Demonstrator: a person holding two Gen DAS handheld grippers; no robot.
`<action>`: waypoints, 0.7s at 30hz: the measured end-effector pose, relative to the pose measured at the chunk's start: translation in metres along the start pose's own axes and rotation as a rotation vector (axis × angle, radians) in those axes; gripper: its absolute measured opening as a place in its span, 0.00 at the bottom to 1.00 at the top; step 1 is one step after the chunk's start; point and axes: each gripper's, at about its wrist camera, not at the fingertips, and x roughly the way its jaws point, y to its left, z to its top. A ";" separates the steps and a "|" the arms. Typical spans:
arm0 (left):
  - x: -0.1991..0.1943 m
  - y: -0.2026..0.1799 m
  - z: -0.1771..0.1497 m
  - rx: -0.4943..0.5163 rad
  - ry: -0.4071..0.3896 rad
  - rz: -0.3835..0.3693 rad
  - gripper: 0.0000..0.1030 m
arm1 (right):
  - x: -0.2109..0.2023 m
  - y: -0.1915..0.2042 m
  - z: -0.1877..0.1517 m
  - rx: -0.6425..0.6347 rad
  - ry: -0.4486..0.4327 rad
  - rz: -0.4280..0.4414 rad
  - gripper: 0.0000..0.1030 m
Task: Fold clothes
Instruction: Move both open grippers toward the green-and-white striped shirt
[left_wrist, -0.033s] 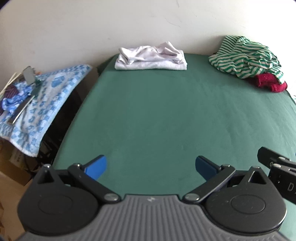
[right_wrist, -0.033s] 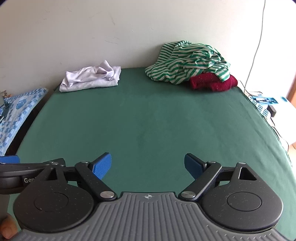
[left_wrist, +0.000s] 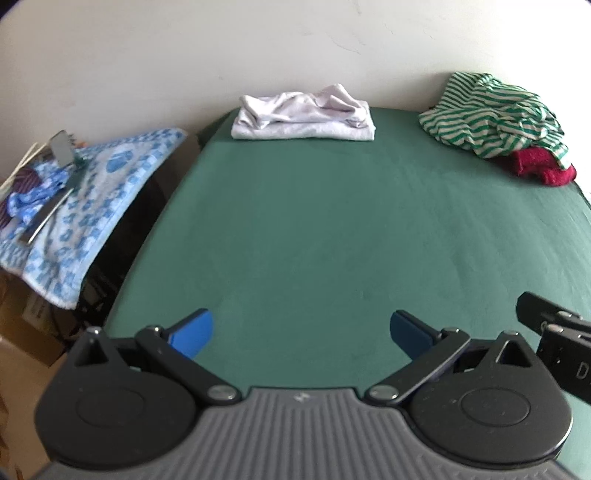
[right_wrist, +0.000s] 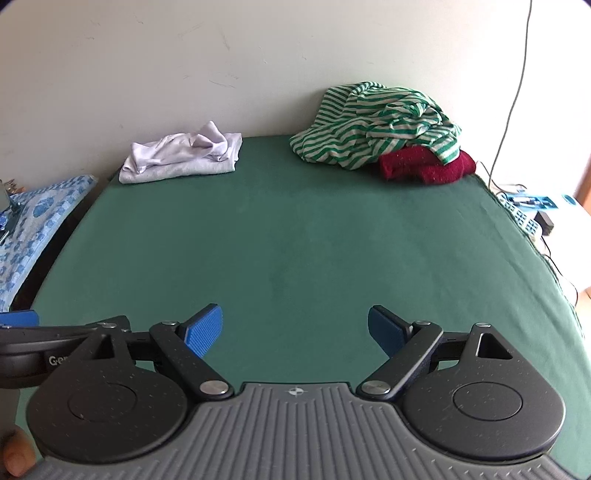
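A folded pale lilac garment (left_wrist: 303, 118) (right_wrist: 184, 157) lies at the far left of the green table (left_wrist: 314, 236) (right_wrist: 295, 240), against the wall. A crumpled green-and-white striped garment (left_wrist: 491, 110) (right_wrist: 376, 125) lies at the far right, on top of a dark red garment (left_wrist: 543, 168) (right_wrist: 428, 166). My left gripper (left_wrist: 301, 332) is open and empty above the table's near edge. My right gripper (right_wrist: 295, 328) is open and empty, beside the left one. Both are far from the clothes.
A blue patterned cloth (left_wrist: 85, 206) (right_wrist: 26, 229) with small items on it covers a stand left of the table. A white surface with blue objects (right_wrist: 535, 206) and a hanging cable (right_wrist: 513, 92) are at the right. The wall runs behind the table.
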 end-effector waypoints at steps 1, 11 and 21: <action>0.001 0.003 -0.001 -0.004 0.000 -0.012 0.99 | 0.001 -0.003 0.000 0.002 0.006 -0.006 0.86; 0.002 -0.019 -0.027 0.017 -0.024 -0.025 0.99 | 0.011 -0.034 -0.006 0.037 0.051 -0.045 0.86; -0.004 -0.045 -0.017 0.075 -0.050 -0.031 0.99 | 0.007 -0.047 -0.004 0.088 0.039 -0.054 0.86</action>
